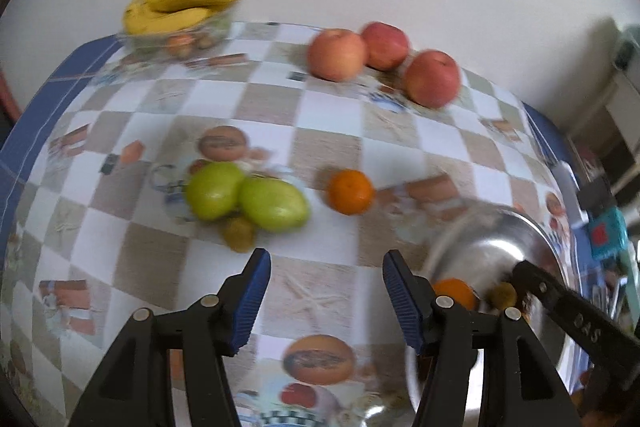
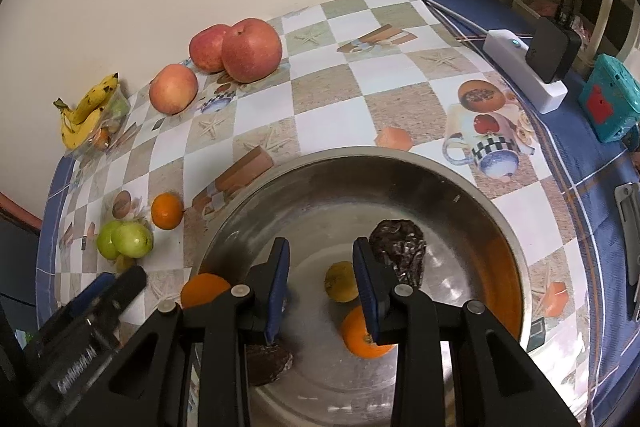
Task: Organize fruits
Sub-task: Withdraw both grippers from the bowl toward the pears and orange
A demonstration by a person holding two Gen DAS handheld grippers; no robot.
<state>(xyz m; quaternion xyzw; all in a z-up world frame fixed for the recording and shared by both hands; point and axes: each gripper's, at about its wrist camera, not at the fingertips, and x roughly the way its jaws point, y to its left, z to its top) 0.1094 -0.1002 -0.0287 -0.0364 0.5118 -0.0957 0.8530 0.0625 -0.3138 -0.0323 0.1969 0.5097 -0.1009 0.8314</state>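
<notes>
A steel bowl (image 2: 460,195) holds two oranges (image 2: 366,337), a small yellow-green fruit (image 2: 340,281) and two dark wrinkled fruits (image 2: 400,247). My right gripper (image 2: 322,287) hangs open and empty over the bowl. My left gripper (image 1: 326,291) is open and empty above the tablecloth, left of the bowl (image 1: 492,243). Ahead of it lie two green fruits (image 1: 248,197), a small kiwi-like fruit (image 1: 239,235) and an orange (image 1: 350,191). Three red apples (image 1: 384,61) sit near the wall.
A clear bowl with bananas (image 1: 180,7) stands at the far left corner. A white power strip with a black adapter (image 2: 528,67), a teal box (image 2: 608,103) and a metal tool (image 2: 630,227) lie at the table's right edge.
</notes>
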